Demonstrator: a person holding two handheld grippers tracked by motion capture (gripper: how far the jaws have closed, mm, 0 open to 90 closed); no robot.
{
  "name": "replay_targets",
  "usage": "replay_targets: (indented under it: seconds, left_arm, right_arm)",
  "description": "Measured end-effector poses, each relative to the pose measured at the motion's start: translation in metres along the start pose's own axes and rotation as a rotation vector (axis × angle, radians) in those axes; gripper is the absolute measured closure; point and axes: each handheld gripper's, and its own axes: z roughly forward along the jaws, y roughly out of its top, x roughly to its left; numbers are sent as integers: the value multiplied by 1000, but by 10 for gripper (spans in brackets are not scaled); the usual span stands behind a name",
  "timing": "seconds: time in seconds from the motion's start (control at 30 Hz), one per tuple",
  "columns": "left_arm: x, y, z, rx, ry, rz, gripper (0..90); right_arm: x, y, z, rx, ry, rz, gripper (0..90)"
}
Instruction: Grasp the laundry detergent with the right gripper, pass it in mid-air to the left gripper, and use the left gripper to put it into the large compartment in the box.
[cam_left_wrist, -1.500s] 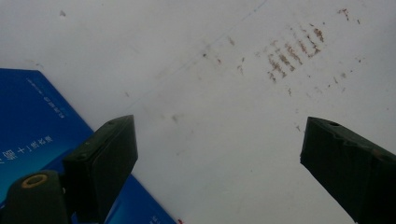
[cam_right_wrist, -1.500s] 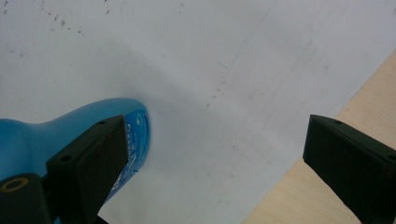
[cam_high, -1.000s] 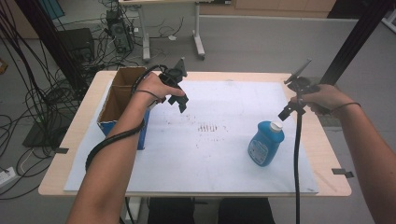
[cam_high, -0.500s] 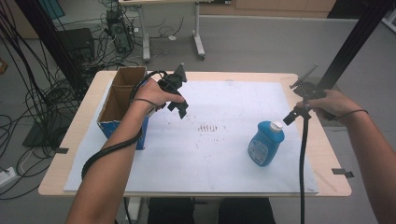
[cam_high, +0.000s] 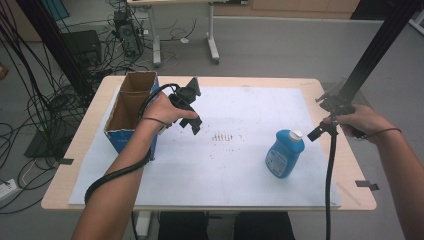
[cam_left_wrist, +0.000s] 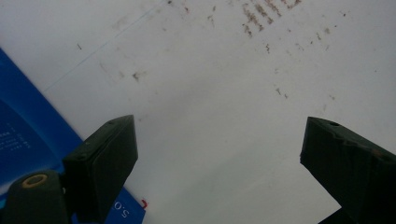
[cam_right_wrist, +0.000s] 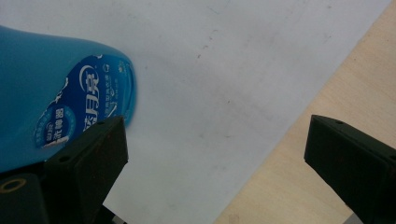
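Blue bottle (cam_right_wrist: 51, 107) cut off by left edge in right gripper view, label text partly unreadable.

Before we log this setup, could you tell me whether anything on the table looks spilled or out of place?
Nothing is spilled. The blue bottle stands upright, capped. The only oddity is a patch of brown smudges on the white sheet.

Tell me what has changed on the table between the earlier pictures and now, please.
The left gripper drifted slightly toward the middle of the white sheet, beside the open brown cardboard box with blue sides. The right gripper sank a little toward the blue plastic bottle with a white cap. Nothing was grasped or released; both grippers stay open and empty. Bottle and box did not move.
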Motion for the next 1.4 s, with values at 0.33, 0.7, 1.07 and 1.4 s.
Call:
replay_targets:
  seconds: [0.33, 0.7, 1.07, 1.4]
  left_arm:
    - [-3, -10, 5, -4, -3, 6, 114]
    - [-7, -23, 11, -19, -21, 2, 111]
    - [-19, -37, 13, -50, -41, 13, 109]
    - [-23, -43, 16, -63, -49, 17, 109]
  right_arm:
    - [7, -13, 0, -6, -8, -20, 54]
    - [12, -25, -1, -18, -2, -25, 55]
    - [19, -42, 2, -45, 14, -23, 54]
    - [26, -57, 3, -78, 34, -22, 54]
